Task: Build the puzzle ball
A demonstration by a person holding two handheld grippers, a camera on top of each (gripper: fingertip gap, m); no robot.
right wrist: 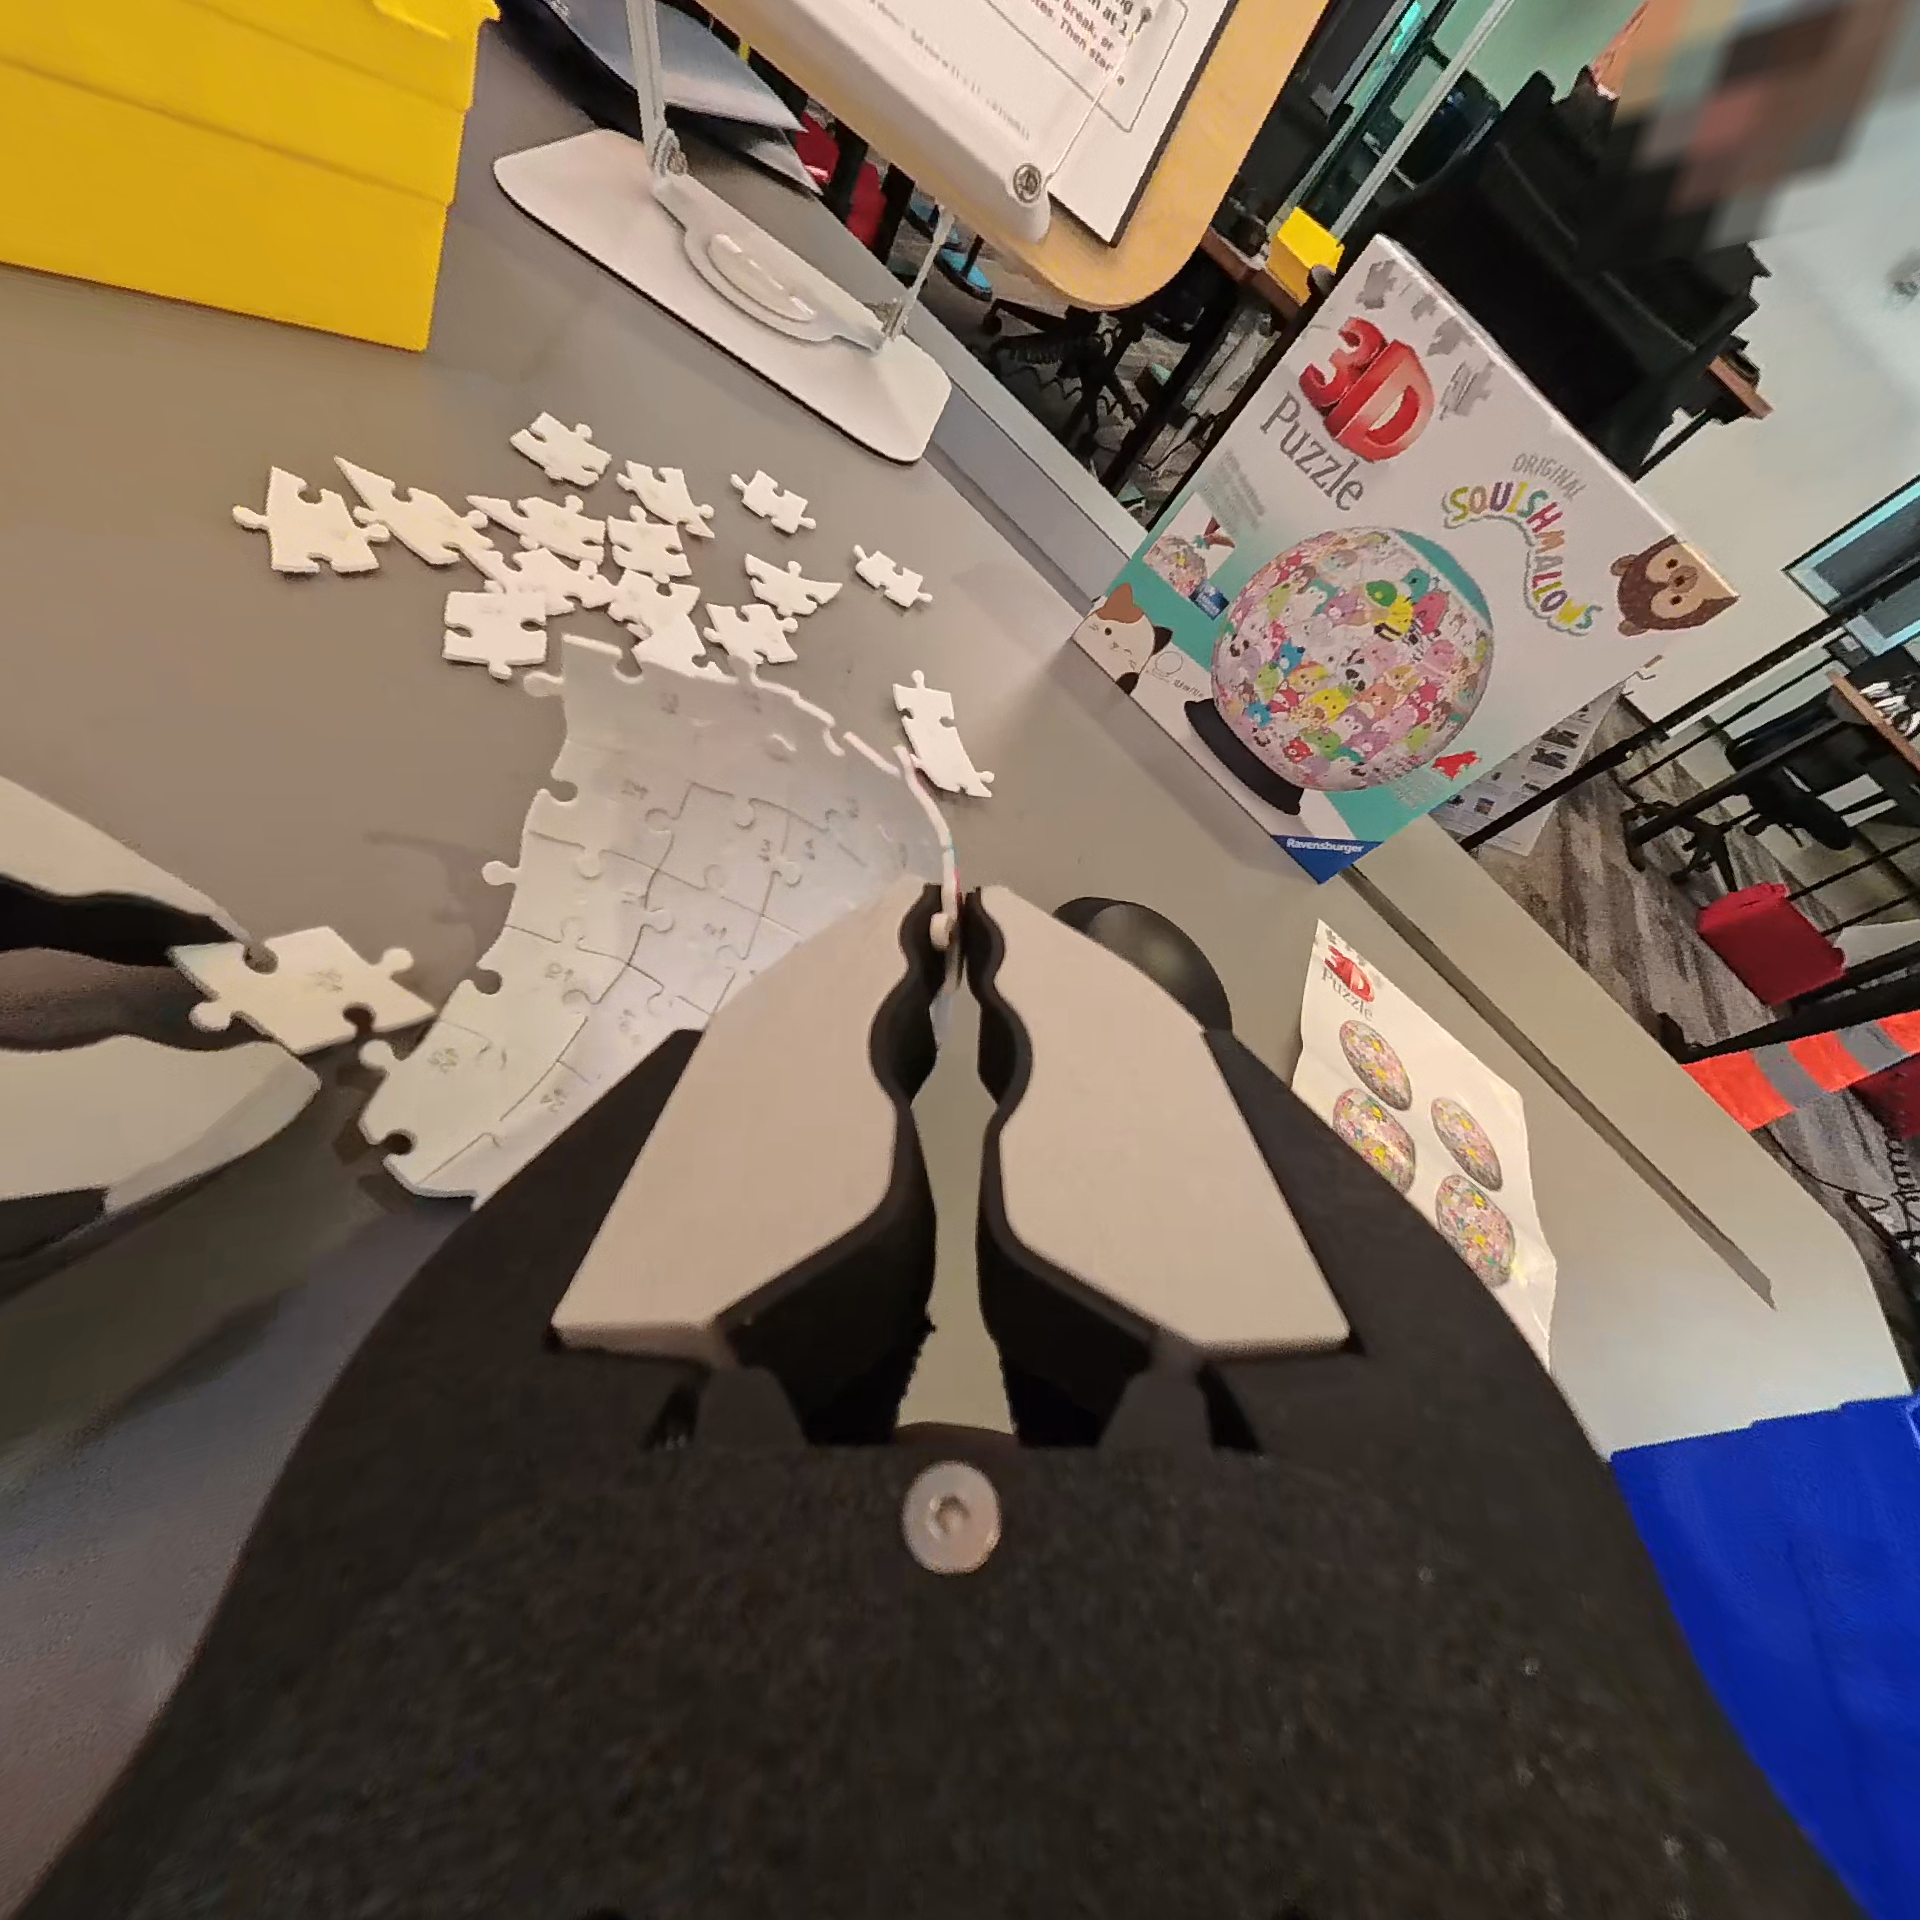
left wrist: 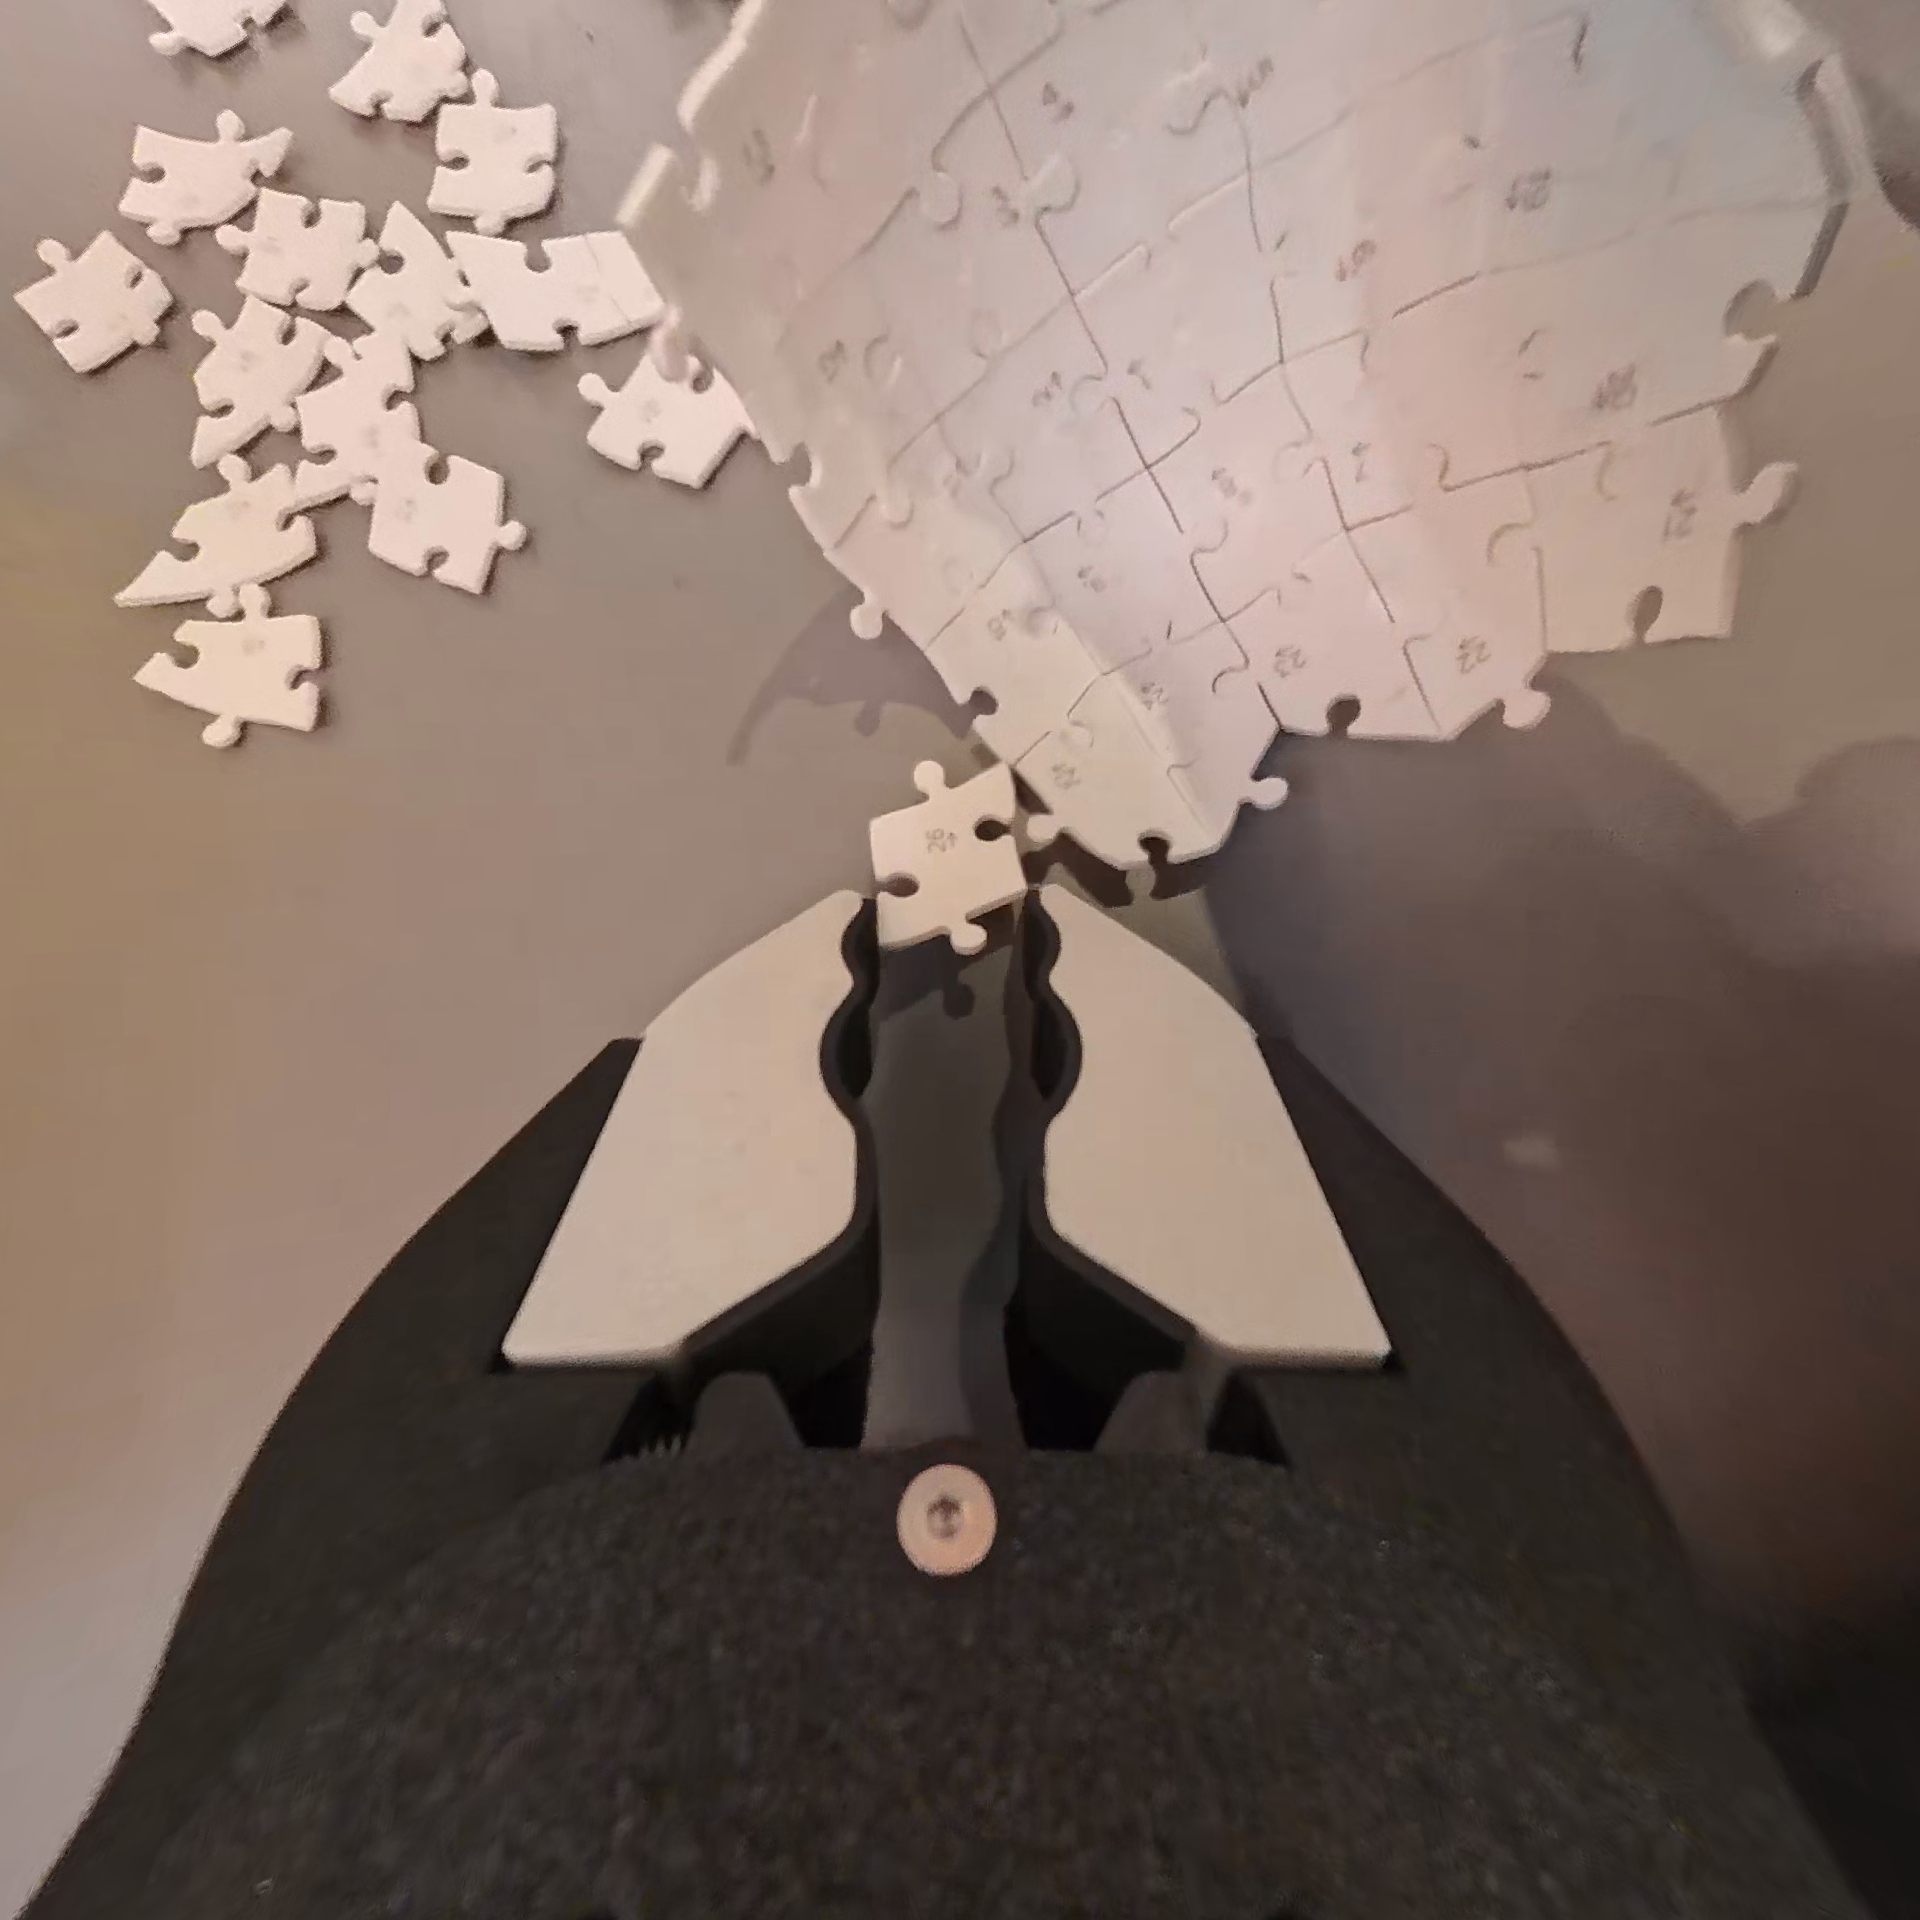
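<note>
A curved white shell of joined puzzle pieces (left wrist: 1247,395) hangs above the grey table, its inner side toward me; it also shows in the right wrist view (right wrist: 665,894). My left gripper (left wrist: 951,914) is shut on a single white piece (left wrist: 945,857), held right at the shell's lower edge. That piece (right wrist: 307,982) and the left gripper's fingers (right wrist: 114,925) show at the left of the right wrist view. My right gripper (right wrist: 954,914) is shut on the shell's rim. Several loose white pieces (left wrist: 312,353) lie on the table; they also show in the right wrist view (right wrist: 582,551).
A yellow box (right wrist: 229,166) stands at the back left. A white stand base (right wrist: 727,281) holds a board. The puzzle's picture box (right wrist: 1392,582) stands near the table's right edge, with a printed leaflet (right wrist: 1423,1132) and a black round stand (right wrist: 1143,956) beside it. Spacing between my two grippers at the tips: around 15 centimeters.
</note>
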